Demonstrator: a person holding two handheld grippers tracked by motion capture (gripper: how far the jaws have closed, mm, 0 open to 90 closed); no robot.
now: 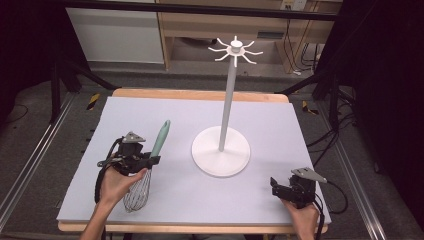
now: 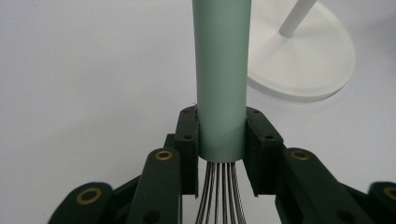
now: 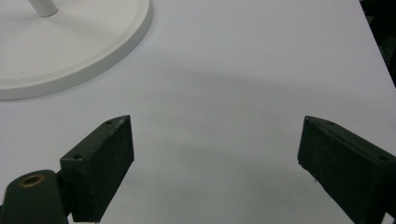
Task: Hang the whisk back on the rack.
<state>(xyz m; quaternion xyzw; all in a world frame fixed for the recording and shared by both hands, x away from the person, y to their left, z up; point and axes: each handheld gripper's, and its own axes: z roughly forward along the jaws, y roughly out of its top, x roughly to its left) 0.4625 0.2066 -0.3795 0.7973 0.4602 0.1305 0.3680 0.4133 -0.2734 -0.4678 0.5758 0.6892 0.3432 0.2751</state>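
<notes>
Whisk (image 1: 150,165) at lower left of high view, mint handle clamped in left gripper (image 2: 222,140) | right gripper (image 3: 215,158) lower right, jaws wide, empty | risk: smooth handle could slip/twist in pads; wire end could clip stand (image 1: 220,155) w/ hooks up top if swung.

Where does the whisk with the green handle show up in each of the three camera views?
High view: whisk at lower left, held by the left gripper, handle up, wires down.
Left gripper view: whisk at centre, handle clamped between the jaws.
Right gripper view: not in it.
Shared landmark: the white stand's round base.
</notes>
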